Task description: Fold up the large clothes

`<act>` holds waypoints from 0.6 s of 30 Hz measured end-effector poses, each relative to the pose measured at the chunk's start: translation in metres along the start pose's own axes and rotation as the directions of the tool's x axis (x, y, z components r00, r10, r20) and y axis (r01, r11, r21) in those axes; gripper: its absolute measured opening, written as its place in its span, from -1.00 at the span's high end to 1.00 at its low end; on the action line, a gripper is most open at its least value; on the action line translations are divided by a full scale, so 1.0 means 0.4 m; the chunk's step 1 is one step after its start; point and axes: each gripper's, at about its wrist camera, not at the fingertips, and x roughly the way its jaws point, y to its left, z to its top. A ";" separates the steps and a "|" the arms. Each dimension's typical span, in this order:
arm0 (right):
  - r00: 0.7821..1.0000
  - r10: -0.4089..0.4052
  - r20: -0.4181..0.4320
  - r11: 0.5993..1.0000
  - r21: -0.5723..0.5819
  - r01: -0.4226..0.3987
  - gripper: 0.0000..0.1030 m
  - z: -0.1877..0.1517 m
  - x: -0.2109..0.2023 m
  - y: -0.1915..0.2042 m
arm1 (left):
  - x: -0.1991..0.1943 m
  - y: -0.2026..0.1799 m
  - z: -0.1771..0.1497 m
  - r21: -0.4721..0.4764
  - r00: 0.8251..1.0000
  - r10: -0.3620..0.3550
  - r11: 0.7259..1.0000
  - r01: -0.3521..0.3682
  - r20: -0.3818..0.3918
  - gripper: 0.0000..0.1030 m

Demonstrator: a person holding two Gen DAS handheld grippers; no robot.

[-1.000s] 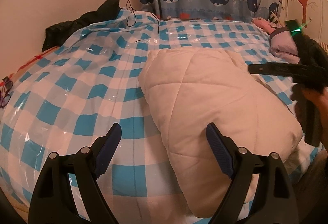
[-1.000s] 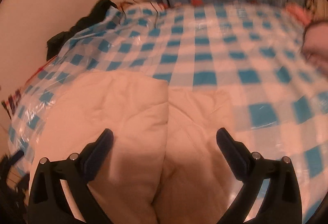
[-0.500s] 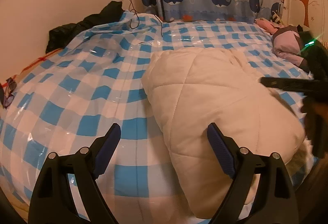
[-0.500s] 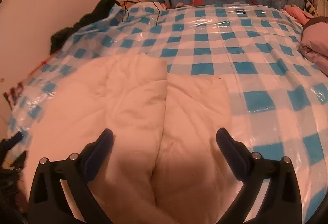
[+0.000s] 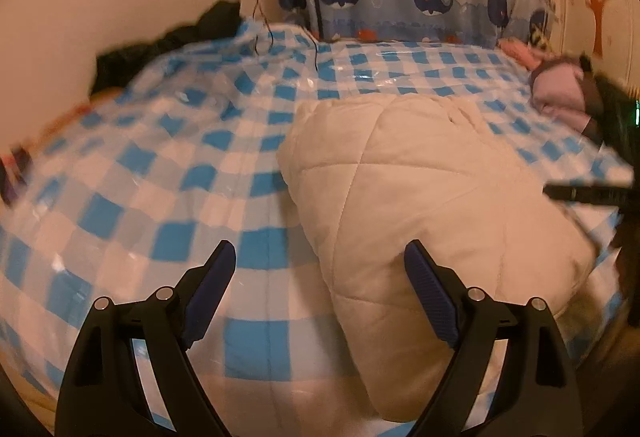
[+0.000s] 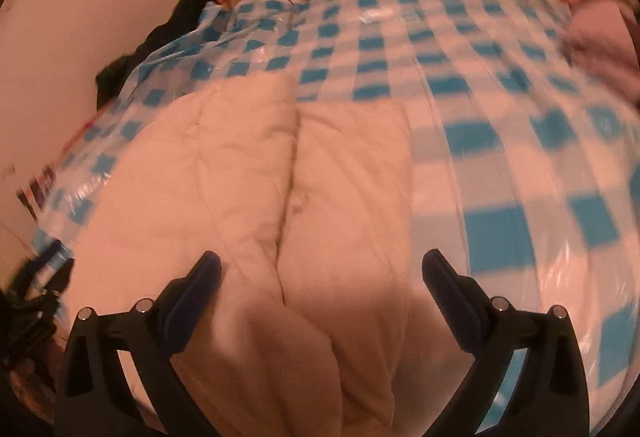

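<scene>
Looking down the left gripper (image 5: 320, 265) first: its jaws stand wide apart with nothing between them, hovering over the checked cover (image 5: 168, 173) just beside the near-left corner of the folded white quilt (image 5: 420, 189). That quilt lies in a thick bundle on the bed, right of centre, and this hand has barely shifted since a second ago. At the right edge the other gripper's dark finger (image 5: 584, 193) now pokes in lower against the quilt's far side than it did before. Over to the right wrist view: the right gripper (image 6: 320, 273) is also spread wide and empty, and the quilt (image 6: 248, 197) fills more of the picture than a second ago, its centre seam running up between the jaws, so this hand has come in closer and lower. The view is blurred, so contact cannot be told. My read: both hands are closing in on opposite sides for the next fold or a final squaring-up.
</scene>
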 end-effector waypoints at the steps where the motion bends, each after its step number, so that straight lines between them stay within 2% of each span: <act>1: 0.999 0.020 -0.048 1.000 0.012 -0.019 -0.88 -0.012 0.021 -0.010 | 0.006 0.018 0.003 -0.041 0.999 -0.038 0.998 0.037 -0.017 -0.60; 2: 0.996 0.050 -0.076 0.998 0.041 -0.047 -0.88 -0.020 0.034 -0.021 | 0.014 0.043 0.007 -0.102 0.996 -0.088 0.991 0.084 -0.033 -0.61; 4: 0.997 0.072 -0.032 0.993 0.092 -0.069 -0.88 -0.021 0.006 -0.035 | 0.030 0.089 0.006 -0.208 0.986 -0.158 0.967 0.144 -0.050 -0.64; 6: 0.997 0.080 0.007 0.991 0.104 -0.081 -0.88 -0.022 -0.023 -0.032 | 0.050 0.136 -0.004 -0.306 0.975 -0.210 0.935 0.180 -0.067 -0.65; 7: 0.997 0.078 -0.019 0.992 0.101 -0.075 -0.88 -0.024 -0.022 -0.030 | 0.059 0.148 -0.011 -0.335 0.971 -0.226 0.923 0.189 -0.075 -0.66; 9: 0.985 0.107 -0.132 0.992 0.086 -0.096 -0.88 -0.037 0.018 -0.032 | 0.083 0.160 -0.021 -0.370 0.960 -0.262 0.905 0.209 -0.098 -0.66; 11: 0.984 0.142 -0.109 0.980 0.157 -0.124 -0.88 -0.042 0.003 -0.062 | 0.111 0.152 -0.030 -0.376 0.944 -0.297 0.899 0.226 -0.142 -0.67; 13: 0.985 0.168 -0.045 0.966 0.207 -0.155 -0.88 -0.046 -0.036 -0.085 | 0.100 0.149 -0.028 -0.366 0.959 -0.260 0.908 0.203 -0.114 -0.67; 15: 0.984 0.178 -0.033 0.962 0.214 -0.167 -0.88 -0.046 -0.058 -0.094 | 0.093 0.150 -0.019 -0.351 0.967 -0.237 0.917 0.191 -0.094 -0.67; 16: 0.984 0.176 -0.028 0.964 0.208 -0.166 -0.88 -0.041 -0.066 -0.097 | 0.100 0.155 -0.017 -0.363 0.966 -0.237 0.913 0.186 -0.103 -0.67; 18: 0.985 0.172 -0.005 0.965 0.205 -0.167 -0.88 -0.022 -0.083 -0.102 | 0.137 0.175 -0.018 -0.423 0.951 -0.275 0.885 0.194 -0.140 -0.68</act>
